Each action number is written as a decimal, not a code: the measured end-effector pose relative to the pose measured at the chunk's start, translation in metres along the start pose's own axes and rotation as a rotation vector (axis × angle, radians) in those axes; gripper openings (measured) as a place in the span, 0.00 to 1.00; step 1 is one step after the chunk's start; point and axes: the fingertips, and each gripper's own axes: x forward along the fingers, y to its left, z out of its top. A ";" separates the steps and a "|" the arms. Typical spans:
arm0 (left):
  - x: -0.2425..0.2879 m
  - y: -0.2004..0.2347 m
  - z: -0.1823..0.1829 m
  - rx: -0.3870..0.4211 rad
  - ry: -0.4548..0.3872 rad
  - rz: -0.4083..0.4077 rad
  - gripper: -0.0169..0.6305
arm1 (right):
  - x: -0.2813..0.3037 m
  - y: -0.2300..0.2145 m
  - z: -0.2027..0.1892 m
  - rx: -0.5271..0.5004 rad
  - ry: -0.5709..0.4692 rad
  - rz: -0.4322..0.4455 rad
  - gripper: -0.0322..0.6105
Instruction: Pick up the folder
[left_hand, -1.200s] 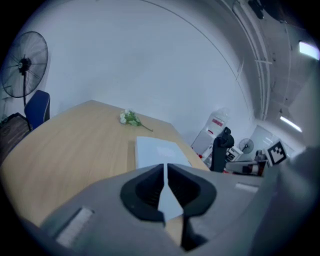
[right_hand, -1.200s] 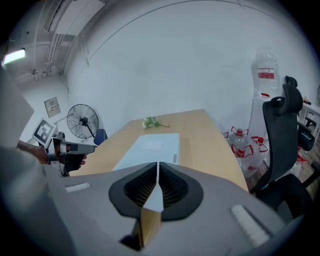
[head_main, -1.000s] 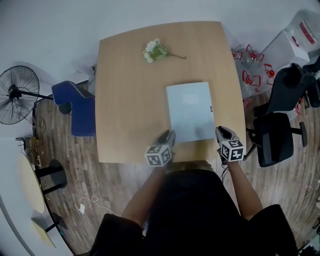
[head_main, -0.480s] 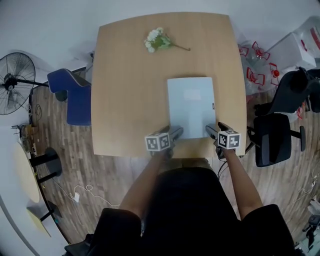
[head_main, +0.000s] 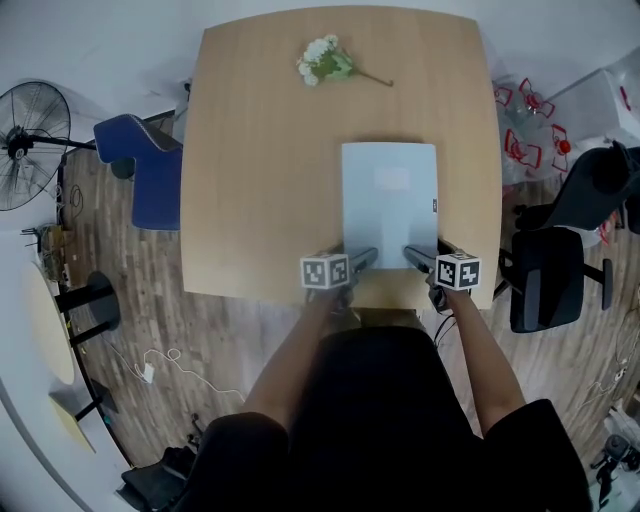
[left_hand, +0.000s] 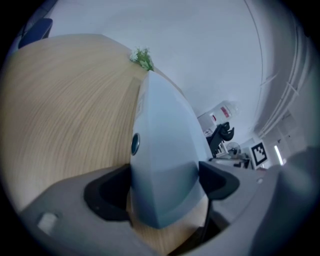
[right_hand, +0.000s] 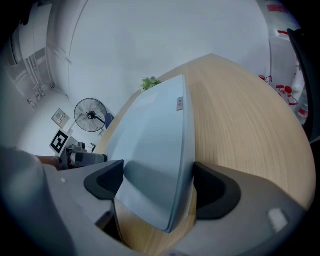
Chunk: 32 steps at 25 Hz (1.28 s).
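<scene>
We are wearing a black top (head_main: 375, 420), its short sleeves leaving our forearms bare. Our left gripper (head_main: 362, 258) and right gripper (head_main: 417, 257) are showing smooth, rounded grey moulded bodies. In the gripper views each is ending in two black, bluntly pointed pads (left_hand: 107, 192). Each gripper is bearing a white cube printed with black square markers. The left cube (head_main: 325, 271) and the right cube (head_main: 458, 271) are both showing one marker face from above.
</scene>
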 end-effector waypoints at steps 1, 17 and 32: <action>0.001 0.001 0.000 -0.001 0.004 0.003 0.68 | 0.002 -0.001 0.000 0.002 0.001 0.001 0.74; -0.015 -0.010 0.015 0.063 -0.089 0.073 0.66 | -0.005 0.011 0.011 -0.002 -0.083 0.026 0.73; -0.189 -0.101 0.125 0.495 -0.479 0.007 0.66 | -0.103 0.179 0.117 -0.383 -0.483 0.019 0.70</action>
